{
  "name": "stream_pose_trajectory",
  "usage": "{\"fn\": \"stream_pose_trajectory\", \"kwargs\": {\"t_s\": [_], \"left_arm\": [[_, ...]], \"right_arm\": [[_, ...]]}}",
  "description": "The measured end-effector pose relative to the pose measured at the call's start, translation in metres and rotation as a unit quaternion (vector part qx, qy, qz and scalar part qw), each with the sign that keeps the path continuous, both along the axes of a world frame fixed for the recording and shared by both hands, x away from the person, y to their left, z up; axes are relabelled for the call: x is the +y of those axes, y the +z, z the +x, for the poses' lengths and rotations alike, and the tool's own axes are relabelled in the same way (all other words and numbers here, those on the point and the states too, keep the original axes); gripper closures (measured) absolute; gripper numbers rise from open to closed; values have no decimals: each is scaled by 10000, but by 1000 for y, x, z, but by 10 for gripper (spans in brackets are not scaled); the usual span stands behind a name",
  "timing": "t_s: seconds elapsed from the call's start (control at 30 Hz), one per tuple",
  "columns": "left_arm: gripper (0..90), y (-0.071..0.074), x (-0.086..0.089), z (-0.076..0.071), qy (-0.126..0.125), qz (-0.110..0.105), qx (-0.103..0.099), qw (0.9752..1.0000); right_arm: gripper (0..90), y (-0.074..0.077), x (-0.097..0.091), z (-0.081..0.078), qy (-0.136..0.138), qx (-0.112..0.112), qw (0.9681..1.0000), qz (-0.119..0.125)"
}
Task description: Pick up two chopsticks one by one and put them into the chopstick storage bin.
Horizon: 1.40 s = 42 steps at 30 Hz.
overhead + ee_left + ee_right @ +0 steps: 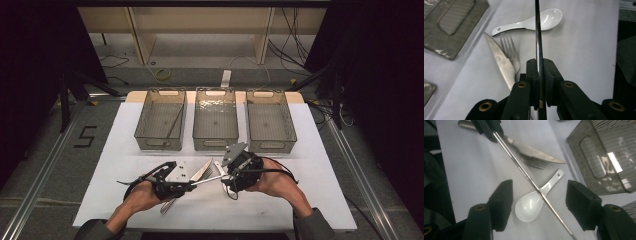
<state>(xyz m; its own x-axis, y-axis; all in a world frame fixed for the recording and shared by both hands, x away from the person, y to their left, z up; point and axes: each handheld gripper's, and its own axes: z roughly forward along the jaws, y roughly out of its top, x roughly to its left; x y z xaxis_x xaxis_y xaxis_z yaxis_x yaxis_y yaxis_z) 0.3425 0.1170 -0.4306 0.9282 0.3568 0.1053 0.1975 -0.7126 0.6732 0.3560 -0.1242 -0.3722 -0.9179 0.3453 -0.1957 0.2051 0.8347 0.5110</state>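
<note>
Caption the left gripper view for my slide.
Left gripper clamps a metal chopstick above knife, fork and white spoon.

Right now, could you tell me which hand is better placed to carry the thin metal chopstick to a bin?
Left: the left gripper is shut on the thin metal chopstick, while the right gripper stands open around it.

The white table (125, 195) bears three bins (215, 126), knife (500, 62), fork (511, 53), spoon (534, 22).

Dim, dark-edged high view; glare on the steel rod (537, 37); soft blur in near fingers (501, 202)
</note>
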Motion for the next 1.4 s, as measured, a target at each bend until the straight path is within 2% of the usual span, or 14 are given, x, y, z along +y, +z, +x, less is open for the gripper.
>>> {"fn": "stream_pose_trajectory", "kwargs": {"t_s": [0.1,0.23,0.33,0.43,0.5,0.73,0.9,1.03,1.13,1.4], "left_arm": [[831,0,6,5,269,-5,5,9996],[831,3,18,10,610,-198,-17,9979],[831,3,24,13,838,-361,10,9958],[831,2,27,16,1028,-437,67,9937],[831,4,30,17,1115,-520,71,9924],[832,6,34,18,1322,-592,50,9894],[832,9,39,20,1499,-696,4,9862],[832,11,44,22,1731,-834,-22,9814],[832,13,50,25,1907,-874,-57,9777],[832,18,69,34,2447,-1164,-114,9625]], "right_arm": [[359,3,-3,0,-203,-103,9997,126],[339,4,-7,0,-328,-83,9992,222],[330,1,-9,4,-493,9,9980,384],[317,-6,-10,8,-633,155,9968,461],[315,-11,-10,11,-712,251,9958,509],[314,-21,-13,19,-917,491,9923,678],[312,-22,-19,24,-1180,595,9874,870],[313,-26,-24,29,-1336,720,9834,993],[316,-28,-25,32,-1436,720,9819,1002],[320,-34,-26,35,-1471,799,9815,931]]}}
